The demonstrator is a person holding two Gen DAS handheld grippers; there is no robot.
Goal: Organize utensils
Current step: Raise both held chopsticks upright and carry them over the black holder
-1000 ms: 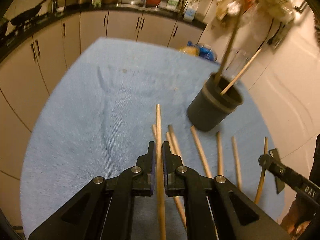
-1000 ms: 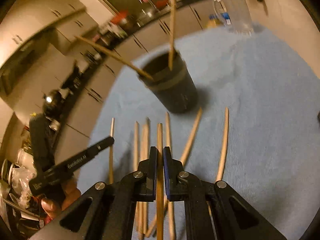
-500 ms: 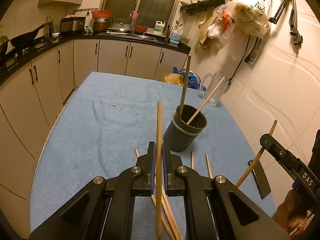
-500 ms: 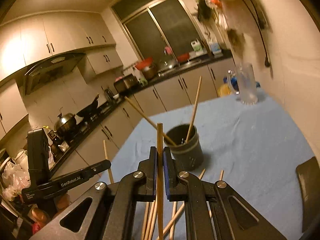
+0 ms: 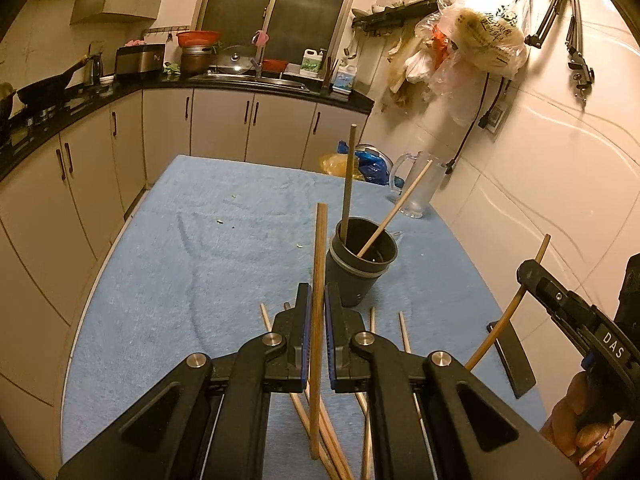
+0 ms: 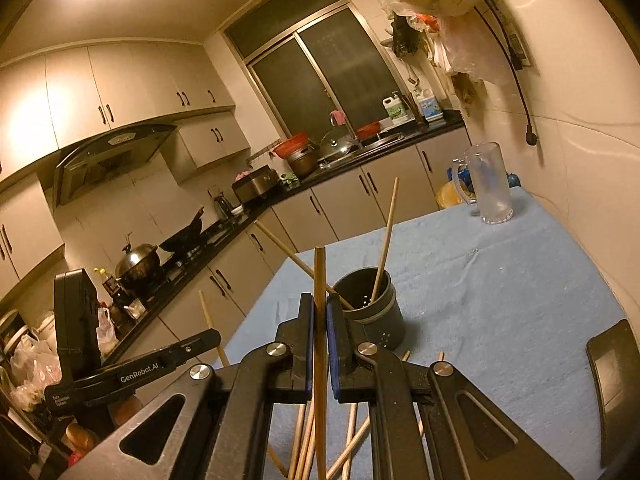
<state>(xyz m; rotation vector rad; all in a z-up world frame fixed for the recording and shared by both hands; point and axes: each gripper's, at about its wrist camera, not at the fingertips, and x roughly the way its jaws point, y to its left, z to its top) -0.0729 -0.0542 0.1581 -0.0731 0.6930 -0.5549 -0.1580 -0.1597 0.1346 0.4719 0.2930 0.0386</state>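
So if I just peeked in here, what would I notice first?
Probably the two black grippers, left gripper and right gripper, each shut on a wooden chopstick held upright above the blue tablecloth. Just beyond them stands a dark round holder with two chopsticks already poking out. More chopsticks lie loose on the cloth below the grippers, and a clear glass mug stands at the far corner.

Readable markings
"DAS" on the right gripper (image 5: 536, 280); "GenRobot.AI" on the left gripper (image 6: 208, 338); Chinese print on the hanging bag (image 5: 492, 32).
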